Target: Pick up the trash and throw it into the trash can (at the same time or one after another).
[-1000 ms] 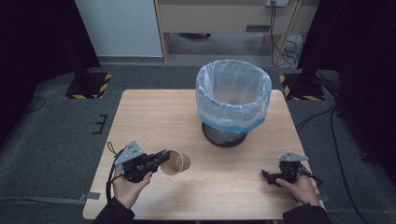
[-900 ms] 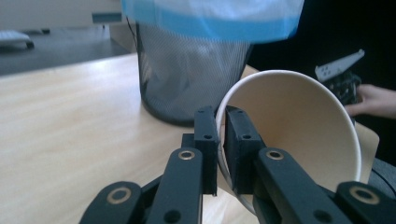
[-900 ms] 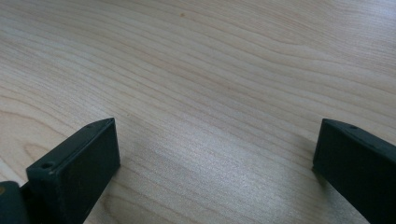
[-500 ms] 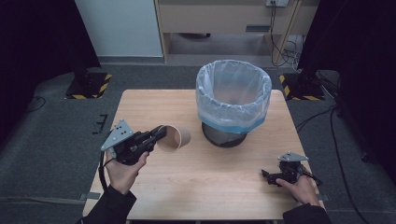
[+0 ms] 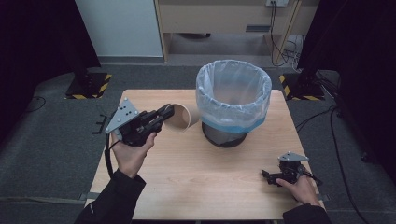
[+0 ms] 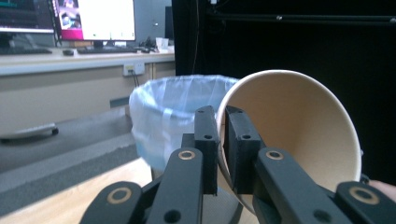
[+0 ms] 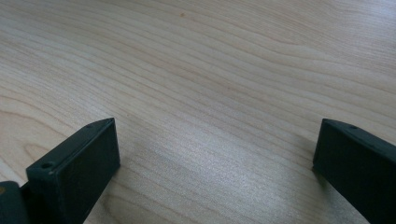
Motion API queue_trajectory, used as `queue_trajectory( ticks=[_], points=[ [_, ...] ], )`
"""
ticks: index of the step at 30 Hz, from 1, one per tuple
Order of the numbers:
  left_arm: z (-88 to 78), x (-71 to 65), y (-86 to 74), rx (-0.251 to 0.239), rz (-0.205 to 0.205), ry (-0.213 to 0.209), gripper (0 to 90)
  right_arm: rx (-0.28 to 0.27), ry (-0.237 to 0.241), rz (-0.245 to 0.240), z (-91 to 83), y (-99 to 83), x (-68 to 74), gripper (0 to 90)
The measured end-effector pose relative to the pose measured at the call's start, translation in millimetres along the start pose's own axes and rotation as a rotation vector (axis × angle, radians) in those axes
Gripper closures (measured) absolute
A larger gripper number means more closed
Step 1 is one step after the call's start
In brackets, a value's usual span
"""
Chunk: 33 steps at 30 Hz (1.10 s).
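High view: paper cup (image 5: pixel 180 117) between left tongs (image 5: pixel 167 112).

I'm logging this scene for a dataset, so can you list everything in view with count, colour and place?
paper cup: one, tan, on its side, rim wall pinched in the left gripper's jaws, above the table, left of the bin
waste bin: one, dark, lined with a clear bluish bag, on the table's far right part
table: one, light wood, centre
hazard-striped feet: two, black and yellow, on the grey floor beyond the table
monitors: lit, on a desk in the background of the left gripper view
left gripper: one, black, shut on the cup
right gripper: one, black, jaws open, at the table's near right corner
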<state>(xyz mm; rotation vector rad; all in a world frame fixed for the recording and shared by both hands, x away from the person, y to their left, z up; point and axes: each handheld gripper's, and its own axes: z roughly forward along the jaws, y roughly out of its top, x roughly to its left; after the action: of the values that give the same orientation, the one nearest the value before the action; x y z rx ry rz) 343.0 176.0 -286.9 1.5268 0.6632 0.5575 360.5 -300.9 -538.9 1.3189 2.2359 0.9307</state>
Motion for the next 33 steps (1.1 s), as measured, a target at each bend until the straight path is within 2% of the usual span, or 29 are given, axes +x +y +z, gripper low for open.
queue_trajectory(
  ticks=[8, 18, 28, 33],
  points=[
    [24.0, -9.7, 25.5, -0.045, 0.039, -0.003, 83.6, 0.0, 0.0, 0.0, 0.0, 0.0, 0.0, 0.7],
    [53.7, -10.9, 48.8, -0.075, 0.046, 0.007, 83.7, -0.001, 0.0, 0.001, 0.1, 0.0, 0.0, 0.7],
    [74.3, -8.1, 55.5, -0.085, 0.031, 0.019, 83.7, -0.003, -0.001, -0.002, 0.2, 0.1, -0.2, 0.7],
    [90.5, -2.4, 58.3, -0.069, 0.029, 0.044, 83.7, -0.003, 0.0, 0.0, 0.2, 0.0, -0.1, 0.7]
  ],
)
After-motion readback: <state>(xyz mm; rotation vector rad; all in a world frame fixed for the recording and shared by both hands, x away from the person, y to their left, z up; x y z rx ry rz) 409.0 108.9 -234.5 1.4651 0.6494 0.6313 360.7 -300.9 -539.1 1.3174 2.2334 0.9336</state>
